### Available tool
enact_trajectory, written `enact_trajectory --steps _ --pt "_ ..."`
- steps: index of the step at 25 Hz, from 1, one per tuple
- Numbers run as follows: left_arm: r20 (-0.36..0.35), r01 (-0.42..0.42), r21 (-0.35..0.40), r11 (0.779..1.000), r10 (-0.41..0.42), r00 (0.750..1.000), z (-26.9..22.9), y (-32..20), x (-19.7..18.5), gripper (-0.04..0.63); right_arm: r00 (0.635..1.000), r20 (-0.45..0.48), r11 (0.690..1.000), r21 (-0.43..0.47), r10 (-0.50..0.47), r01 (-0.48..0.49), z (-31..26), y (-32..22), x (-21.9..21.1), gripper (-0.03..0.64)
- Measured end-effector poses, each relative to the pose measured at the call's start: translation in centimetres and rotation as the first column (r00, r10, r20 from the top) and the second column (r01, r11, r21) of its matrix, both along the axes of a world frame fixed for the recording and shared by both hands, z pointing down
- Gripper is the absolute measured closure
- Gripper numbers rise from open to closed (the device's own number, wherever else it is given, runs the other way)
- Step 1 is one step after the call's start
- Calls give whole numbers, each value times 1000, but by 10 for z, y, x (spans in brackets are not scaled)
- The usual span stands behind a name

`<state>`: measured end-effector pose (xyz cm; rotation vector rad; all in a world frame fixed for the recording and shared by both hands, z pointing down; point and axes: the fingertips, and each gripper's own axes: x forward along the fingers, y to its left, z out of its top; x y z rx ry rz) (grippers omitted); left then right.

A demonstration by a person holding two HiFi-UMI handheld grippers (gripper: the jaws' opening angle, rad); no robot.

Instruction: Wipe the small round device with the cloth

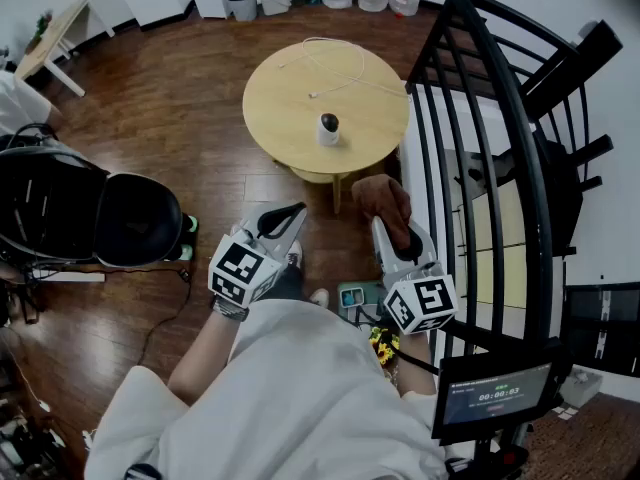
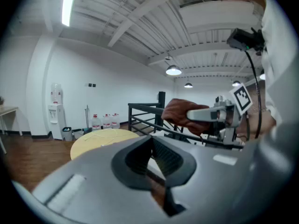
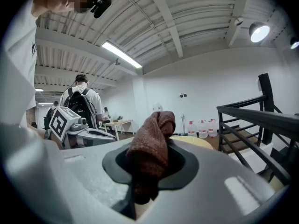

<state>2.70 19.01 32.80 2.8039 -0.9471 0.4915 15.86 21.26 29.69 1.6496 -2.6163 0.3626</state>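
the small round device [image 1: 328,128] is white with a dark face. it stands upright near the middle of the round table [image 1: 275,98], well apart from both grippers. only the head view shows it. the left gripper view gives just the pale table top, and in the right gripper view the cloth [image 3: 152,141] covers most of the table. the left gripper [image 2: 152,158] has its jaws pressed together with nothing between them. the right gripper [image 3: 148,164] clamps the cloth, a brown folded piece with a rough, loopy weave that rises above the jaws. the table is smooth light wood. the railing [image 1: 520,103] at the right is of black metal bars.
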Motion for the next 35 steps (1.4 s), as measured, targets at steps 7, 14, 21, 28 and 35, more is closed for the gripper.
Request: enact_trajectory --steps 7,14,21,28,35 --pt "-21 4 13 1000 -4 1000 -4 -9 -6 592 1000 -15 1000 13 9 -9 -6 -5 0 533" --pt "-29 -35 -19 999 34 999 -3 -55 -4 592 998 -30 999 -15 50 -50 -10 -44 1 532" --pt "-49 -101 -27 995 99 994 -6 -109 -17 592 992 -56 993 -30 111 -113 -15 -95 -13 533" --pt "-80 -126 -20 992 124 989 -12 -155 -49 592 987 -82 989 -29 140 -143 -22 -136 -46 533" --pt "-64 -156 -43 987 153 986 -7 -192 -56 590 981 -94 984 -41 167 -172 -25 -174 -48 532"
